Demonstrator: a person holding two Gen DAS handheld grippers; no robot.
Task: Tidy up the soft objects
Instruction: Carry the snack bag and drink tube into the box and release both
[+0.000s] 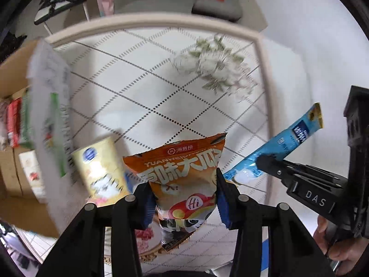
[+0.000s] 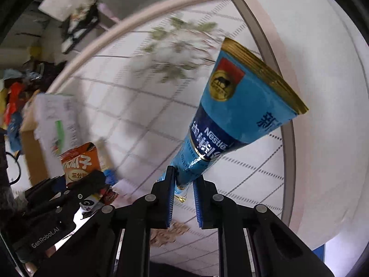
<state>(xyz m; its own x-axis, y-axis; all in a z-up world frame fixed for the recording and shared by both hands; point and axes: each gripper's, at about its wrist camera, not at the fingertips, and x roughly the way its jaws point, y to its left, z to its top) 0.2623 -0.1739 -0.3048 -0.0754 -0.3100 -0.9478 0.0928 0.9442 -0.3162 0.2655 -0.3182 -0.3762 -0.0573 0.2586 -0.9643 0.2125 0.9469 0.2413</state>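
My left tool (image 1: 184, 198) is clenched on the orange snack bag (image 1: 184, 175), my right tool (image 2: 183, 192) on the blue sachet (image 2: 230, 115), both above the quilted surface (image 1: 138, 87). Both look light, crinkly and slippery, so I grip near the lower ends.

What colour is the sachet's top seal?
Gold, on the blue sachet; clearest in the right wrist view.

Obscured or blurred items
Floral print (image 1: 214, 67) motion-smeared; cardboard box (image 1: 13, 138) contents unreadable; orange snack bag (image 1: 184, 184) base behind jaws.
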